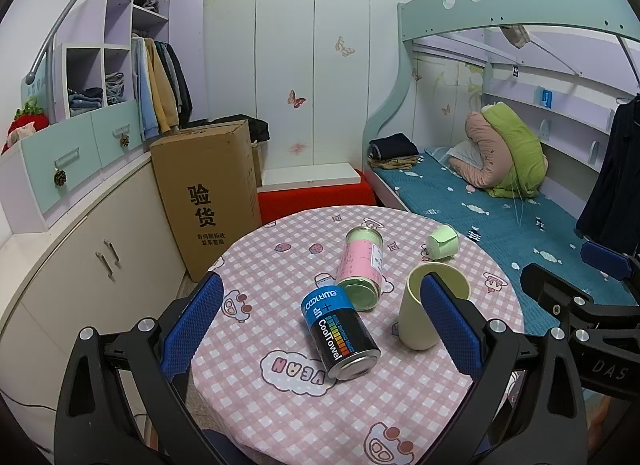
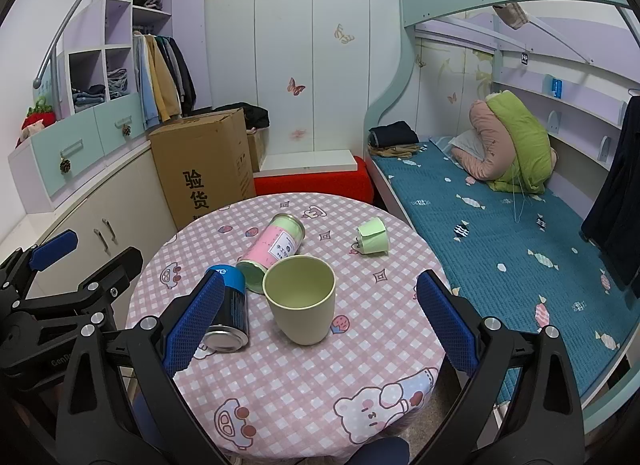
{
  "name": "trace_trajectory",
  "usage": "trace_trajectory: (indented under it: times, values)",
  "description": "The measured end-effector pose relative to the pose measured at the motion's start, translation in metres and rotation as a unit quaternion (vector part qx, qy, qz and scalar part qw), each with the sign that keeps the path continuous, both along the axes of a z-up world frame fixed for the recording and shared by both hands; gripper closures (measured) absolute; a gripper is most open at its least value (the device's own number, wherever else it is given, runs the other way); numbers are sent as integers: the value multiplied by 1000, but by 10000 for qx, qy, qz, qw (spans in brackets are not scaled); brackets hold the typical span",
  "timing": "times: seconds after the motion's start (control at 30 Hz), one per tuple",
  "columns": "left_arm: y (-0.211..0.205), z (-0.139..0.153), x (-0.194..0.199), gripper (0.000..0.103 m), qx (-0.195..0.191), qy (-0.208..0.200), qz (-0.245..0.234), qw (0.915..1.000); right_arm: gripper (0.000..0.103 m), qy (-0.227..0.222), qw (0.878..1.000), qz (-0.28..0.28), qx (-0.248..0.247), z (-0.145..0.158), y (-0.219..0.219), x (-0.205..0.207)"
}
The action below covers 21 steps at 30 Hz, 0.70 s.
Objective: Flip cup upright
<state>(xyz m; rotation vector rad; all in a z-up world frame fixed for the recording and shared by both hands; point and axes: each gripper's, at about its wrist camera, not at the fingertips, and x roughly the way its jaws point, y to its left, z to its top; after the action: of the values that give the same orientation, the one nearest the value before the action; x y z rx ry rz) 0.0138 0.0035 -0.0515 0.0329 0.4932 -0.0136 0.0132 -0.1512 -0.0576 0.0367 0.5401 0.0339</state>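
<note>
A pale green cup [image 2: 301, 299] stands upright, mouth up, on the round table [image 2: 380, 345]; in the left wrist view the cup [image 1: 420, 313] is partly behind my left gripper's right finger. My right gripper [image 2: 320, 323] is open, its blue pads on either side of the cup and nearer the camera, not touching it. My left gripper [image 1: 322, 325] is open and empty, over the near table edge around a lying can.
A black and blue CoolTowel can [image 1: 340, 333] and a pink and green tin [image 1: 360, 273] lie on their sides. A small green paper cup [image 2: 374, 241] lies tipped at the far side. A cardboard box [image 1: 208, 193], cabinets and a bed [image 2: 500, 225] surround the table.
</note>
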Motion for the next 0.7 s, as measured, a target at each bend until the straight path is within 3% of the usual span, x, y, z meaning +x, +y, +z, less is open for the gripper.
trace_trajectory:
  times: [0.7]
  values:
    - [2,-1,-3,8,-43,-158,23,9999,6,-9,10000,1,-3,1,0,0]
